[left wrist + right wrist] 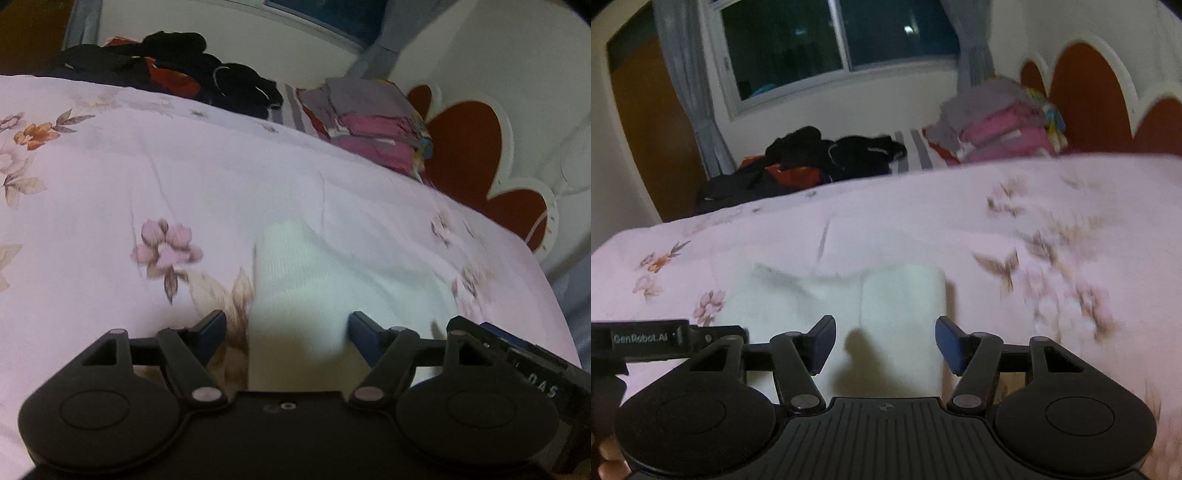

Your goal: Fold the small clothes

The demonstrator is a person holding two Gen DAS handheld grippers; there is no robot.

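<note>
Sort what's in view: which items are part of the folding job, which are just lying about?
In play:
- white garment, flat on the floral bedspread
- left claw, open over it
- right claw, open over it

Lying about:
- dark clothes pile
- folded pink and grey stack
- red headboard
- window, curtains

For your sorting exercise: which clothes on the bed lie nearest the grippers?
The white garment, spread flat just ahead of both; the black heap and pink folded stack sit at the far edge.
</note>
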